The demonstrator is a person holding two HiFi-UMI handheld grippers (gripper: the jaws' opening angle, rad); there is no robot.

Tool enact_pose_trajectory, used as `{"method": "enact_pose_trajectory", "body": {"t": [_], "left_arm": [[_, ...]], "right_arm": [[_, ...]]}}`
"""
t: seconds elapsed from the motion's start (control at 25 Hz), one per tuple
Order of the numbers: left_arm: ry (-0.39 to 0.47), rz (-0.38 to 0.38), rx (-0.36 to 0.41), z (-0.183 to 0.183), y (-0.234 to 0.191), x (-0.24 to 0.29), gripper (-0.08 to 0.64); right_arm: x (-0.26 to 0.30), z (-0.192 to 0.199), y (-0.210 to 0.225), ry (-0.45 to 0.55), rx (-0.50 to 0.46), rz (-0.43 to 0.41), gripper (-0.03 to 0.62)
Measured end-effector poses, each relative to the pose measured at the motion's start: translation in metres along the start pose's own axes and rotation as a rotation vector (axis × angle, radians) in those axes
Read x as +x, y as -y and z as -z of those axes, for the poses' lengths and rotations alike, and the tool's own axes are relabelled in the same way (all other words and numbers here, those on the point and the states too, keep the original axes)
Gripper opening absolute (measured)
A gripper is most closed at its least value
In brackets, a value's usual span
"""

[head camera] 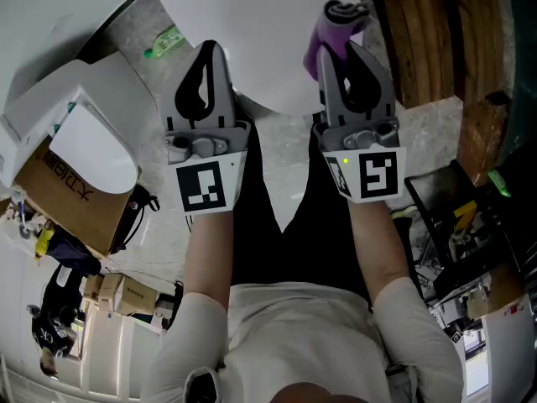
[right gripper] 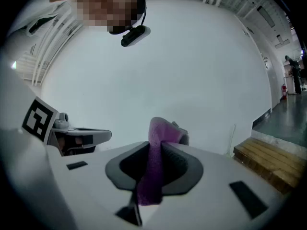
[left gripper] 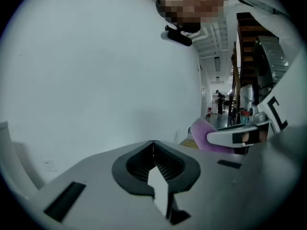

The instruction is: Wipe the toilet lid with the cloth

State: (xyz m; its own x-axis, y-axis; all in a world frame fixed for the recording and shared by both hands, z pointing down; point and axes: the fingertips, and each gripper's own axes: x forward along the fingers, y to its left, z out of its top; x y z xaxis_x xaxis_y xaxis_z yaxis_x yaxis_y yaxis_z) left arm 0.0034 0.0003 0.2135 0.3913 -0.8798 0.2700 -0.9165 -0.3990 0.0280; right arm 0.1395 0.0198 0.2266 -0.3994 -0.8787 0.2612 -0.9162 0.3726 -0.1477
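Purple cloth (right gripper: 152, 169) bunched, pinched in right gripper (right gripper: 156, 145) jaws.

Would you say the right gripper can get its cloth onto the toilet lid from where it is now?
Probably yes. The right gripper, shut on the purple cloth, points at the white toilet lid close ahead, and nothing shows between them.

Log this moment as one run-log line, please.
left gripper: shut, empty | right gripper: shut on purple cloth | glossy white toilet lid: ahead, contact unclear
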Motion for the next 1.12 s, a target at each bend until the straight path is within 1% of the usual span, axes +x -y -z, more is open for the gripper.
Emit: {"method": "enact_pose_trajectory", "body": {"t": [0.48, 0.76, 0.96, 1.12], "left_arm": [[0.006, -0.006, -0.008, 0.0, -0.004, -0.006, 0.015], [0.0, -0.008, -0.019, 0.002, -0.004, -0.005, 0.015], [-0.013, -0.013, -0.03, 0.006, -0.007, -0.005, 0.015], [-0.02, -0.027, -0.033, 0.007, -0.012, -0.003, 0.015]], "right_arm": [[-0.002, 0.001, -0.005, 0.004, 0.011, 0.003, 0.08], [0.004, 0.006, -0.003, -0.012, 0.005, -0.004, 0.08], [0.025, 0.024, 0.02, -0.074, -0.056, -0.01, 0.08], [0.063, 0.046, 0.053, -0.182, -0.146, -0.056, 0.08]]}}
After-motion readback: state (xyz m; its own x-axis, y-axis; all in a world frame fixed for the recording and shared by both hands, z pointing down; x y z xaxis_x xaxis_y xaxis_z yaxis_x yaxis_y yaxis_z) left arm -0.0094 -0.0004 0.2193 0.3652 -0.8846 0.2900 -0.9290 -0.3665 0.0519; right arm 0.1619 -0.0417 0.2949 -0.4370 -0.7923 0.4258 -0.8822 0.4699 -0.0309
